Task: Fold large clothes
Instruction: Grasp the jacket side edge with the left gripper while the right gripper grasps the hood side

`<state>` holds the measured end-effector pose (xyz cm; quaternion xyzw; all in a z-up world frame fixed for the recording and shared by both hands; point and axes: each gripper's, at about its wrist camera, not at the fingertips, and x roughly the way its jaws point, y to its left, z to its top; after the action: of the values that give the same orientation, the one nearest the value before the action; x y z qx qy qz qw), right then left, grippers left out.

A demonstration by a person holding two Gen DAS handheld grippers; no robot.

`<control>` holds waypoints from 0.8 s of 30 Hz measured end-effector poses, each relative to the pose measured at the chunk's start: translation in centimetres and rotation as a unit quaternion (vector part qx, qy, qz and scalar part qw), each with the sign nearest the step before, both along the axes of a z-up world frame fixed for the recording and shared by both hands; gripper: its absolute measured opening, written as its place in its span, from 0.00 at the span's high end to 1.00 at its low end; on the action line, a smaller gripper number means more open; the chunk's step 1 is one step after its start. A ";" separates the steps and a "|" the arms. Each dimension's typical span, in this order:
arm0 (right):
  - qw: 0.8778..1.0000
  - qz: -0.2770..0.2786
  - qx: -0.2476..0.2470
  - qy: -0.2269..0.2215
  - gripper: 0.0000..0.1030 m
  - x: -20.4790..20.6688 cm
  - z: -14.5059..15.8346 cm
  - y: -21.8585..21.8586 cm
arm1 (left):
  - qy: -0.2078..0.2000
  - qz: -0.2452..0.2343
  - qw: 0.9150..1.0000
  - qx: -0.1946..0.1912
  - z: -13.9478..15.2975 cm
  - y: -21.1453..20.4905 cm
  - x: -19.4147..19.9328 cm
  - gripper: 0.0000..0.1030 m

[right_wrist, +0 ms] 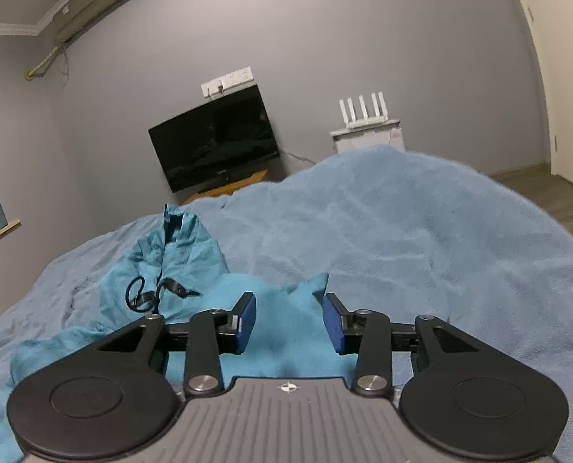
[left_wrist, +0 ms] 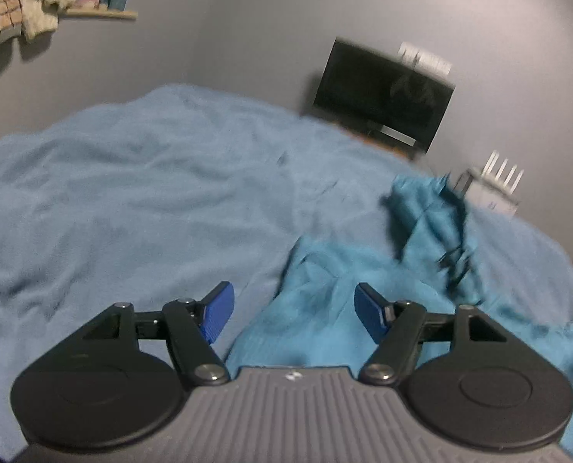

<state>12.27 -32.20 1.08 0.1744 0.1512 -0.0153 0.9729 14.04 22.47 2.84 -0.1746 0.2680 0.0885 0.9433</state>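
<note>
Both the left gripper (left_wrist: 290, 310) and right gripper (right_wrist: 289, 318) hover with jaws released over the crumpled teal garment (right_wrist: 193, 270) on the bed (right_wrist: 421, 231); the next move is likely grasping its edges to spread it.

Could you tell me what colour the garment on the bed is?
Teal garment, clearest in the right wrist view.

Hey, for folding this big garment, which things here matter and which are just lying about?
For the job:
teal garment, crumpled on the blue blanket
left gripper, jaws open
right gripper, jaws open

Just lying about:
television
router
air conditioner
</note>
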 end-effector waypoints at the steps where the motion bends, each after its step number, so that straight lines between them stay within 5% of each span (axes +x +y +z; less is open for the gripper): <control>1: 1.000 0.004 -0.001 0.009 0.56 0.8 -0.7 0.1 | 0.012 0.000 1.000 0.000 -0.9 0.1 0.5 0.34; 5: 0.998 0.008 -0.044 0.044 0.52 3.1 -2.8 1.1 | 0.054 -0.012 0.998 0.025 -3.9 -0.2 1.8 0.34; 11: 0.995 0.010 -0.081 0.050 0.20 5.4 -4.2 1.3 | 0.069 -0.049 0.995 0.059 -5.5 -0.8 2.6 0.34; 17: 0.994 0.049 -0.062 0.073 0.20 7.2 -5.2 0.2 | 0.068 -0.096 0.989 0.094 -5.9 -2.2 3.8 0.34; 20: 0.994 0.055 -0.059 0.075 0.25 7.0 -5.8 0.2 | 0.058 -0.111 0.987 0.105 -5.9 -2.5 3.7 0.36; 22: 0.994 0.062 -0.059 0.070 0.36 6.5 -5.8 0.2 | 0.052 -0.117 0.986 0.108 -5.6 -2.5 3.5 0.60; 24: 0.994 0.070 -0.064 0.060 0.59 5.7 -5.8 0.7 | 0.047 -0.118 0.986 0.107 -5.1 -2.6 3.5 0.78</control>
<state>17.96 -31.54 -4.75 0.1000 0.2198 0.0329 0.9698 17.55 19.84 -2.30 -0.0350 0.3198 0.0128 0.9468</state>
